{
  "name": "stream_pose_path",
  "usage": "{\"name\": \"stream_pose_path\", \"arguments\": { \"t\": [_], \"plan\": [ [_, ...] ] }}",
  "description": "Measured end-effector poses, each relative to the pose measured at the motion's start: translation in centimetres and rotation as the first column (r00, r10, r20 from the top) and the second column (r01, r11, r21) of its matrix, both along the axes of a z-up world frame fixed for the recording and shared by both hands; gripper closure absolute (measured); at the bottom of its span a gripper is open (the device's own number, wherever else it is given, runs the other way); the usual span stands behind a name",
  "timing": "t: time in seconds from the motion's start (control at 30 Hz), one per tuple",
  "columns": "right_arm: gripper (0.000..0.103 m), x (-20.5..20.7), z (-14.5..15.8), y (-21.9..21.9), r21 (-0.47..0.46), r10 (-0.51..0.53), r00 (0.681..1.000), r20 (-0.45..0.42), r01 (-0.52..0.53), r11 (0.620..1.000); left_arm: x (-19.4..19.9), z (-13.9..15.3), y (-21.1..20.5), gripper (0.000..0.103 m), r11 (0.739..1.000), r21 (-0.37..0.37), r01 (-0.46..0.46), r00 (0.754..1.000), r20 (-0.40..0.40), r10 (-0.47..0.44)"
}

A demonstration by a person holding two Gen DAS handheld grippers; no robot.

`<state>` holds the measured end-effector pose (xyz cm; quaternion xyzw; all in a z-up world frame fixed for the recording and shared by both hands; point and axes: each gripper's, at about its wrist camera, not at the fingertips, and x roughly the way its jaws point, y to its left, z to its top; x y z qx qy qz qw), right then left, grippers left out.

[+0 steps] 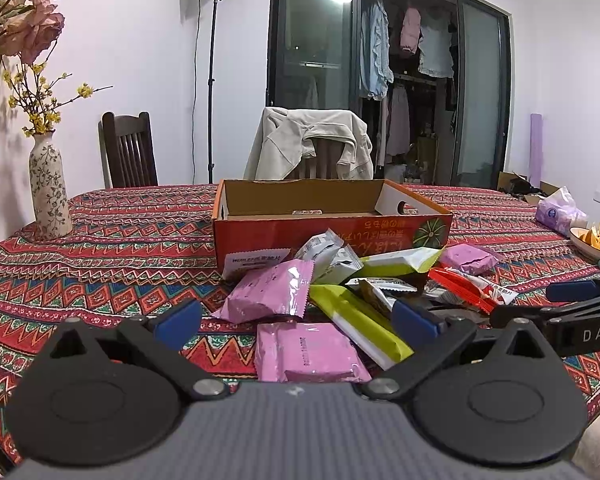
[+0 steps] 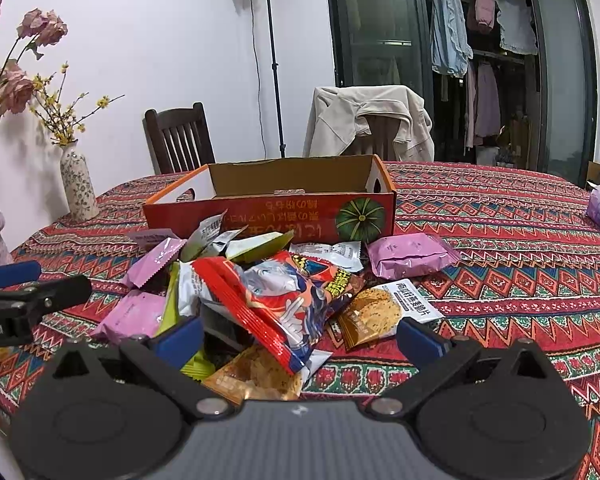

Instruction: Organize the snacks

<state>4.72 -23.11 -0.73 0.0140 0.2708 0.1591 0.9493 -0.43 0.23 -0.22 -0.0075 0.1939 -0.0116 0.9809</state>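
Your left tongs (image 1: 296,322) stand wide apart, gripping nothing. Between their blue-tipped fingers, low on the counter (image 1: 100,264) with its red zigzag-patterned cloth, lies a flat pink foil snack packet (image 1: 310,354), close to the camera. Just beyond it a second, puffier pink packet (image 1: 270,296) leans on the heap, and a long lime-green and white wrapper (image 1: 360,324) slants in from the right, passing just beside your right-hand fingertip.

Your right tongs (image 2: 300,338) are also spread wide and hold nothing. A big glossy red crisp bag with a cartoon print (image 2: 284,300) sits in the middle of their gap, its lower corner pointing toward the camera. Under it a tan, see-through cracker packet (image 2: 256,376) shows; whether either packet touches the fingers you cannot tell from this angle. A brown-and-white biscuit packet (image 2: 384,312) lies just inside the right fingertip.

Behind the heap stands the open orange cardboard box with a green pumpkin printed on its front (image 2: 268,216), its near wall touching the rearmost packets. One pink packet (image 2: 410,256) lies apart to the right, near the box's pumpkin corner. A floral ceramic vase with yellow sprigs (image 1: 50,188) stands well to the left.
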Motion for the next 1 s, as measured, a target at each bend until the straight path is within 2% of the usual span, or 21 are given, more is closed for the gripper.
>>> {"name": "stream_pose_path", "arguments": {
  "t": [1.0],
  "plan": [
    [0.000, -0.07, -0.27, 0.06, -0.004, 0.003, 1.000, -0.005, -0.003, 1.000, 0.08, -0.42, 0.18, 0.000, 1.000, -0.007, 0.002, 1.000, -0.005, -0.002]
  ]
}}
